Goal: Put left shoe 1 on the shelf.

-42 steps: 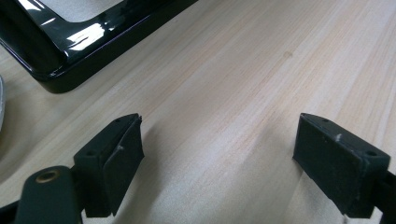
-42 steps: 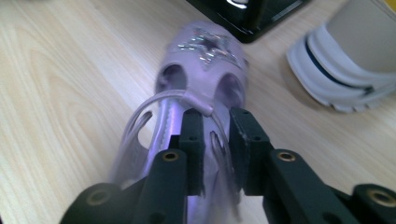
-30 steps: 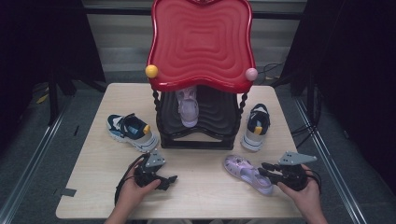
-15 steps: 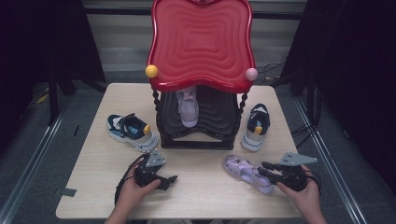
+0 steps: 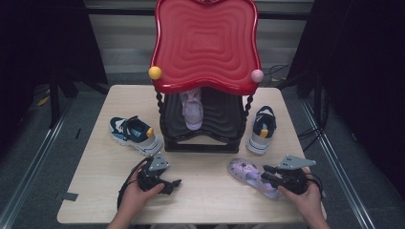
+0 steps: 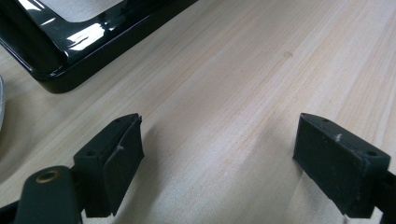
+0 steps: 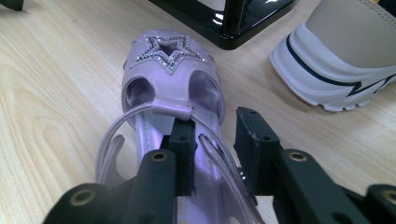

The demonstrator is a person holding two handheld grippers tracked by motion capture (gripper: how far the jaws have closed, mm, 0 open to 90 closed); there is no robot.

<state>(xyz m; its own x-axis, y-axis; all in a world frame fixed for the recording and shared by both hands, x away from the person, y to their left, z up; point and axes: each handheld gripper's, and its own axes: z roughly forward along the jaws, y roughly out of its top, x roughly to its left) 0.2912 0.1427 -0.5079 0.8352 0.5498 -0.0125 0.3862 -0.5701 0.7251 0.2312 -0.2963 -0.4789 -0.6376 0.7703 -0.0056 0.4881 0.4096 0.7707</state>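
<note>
Sandal [image 5: 251, 177], lilac, is seen from the high view lying on the counter [image 5: 210, 200] before the shoe rack [image 5: 205, 114], the right gripper [image 5: 273, 177] at its heel. Right gripper view: jaws narrowly parted astride the strap [image 7: 173, 111], not clamped; closing squarely is advised. Left gripper view: left gripper [image 6: 219, 158] held low, jaws wide, empty.
</note>
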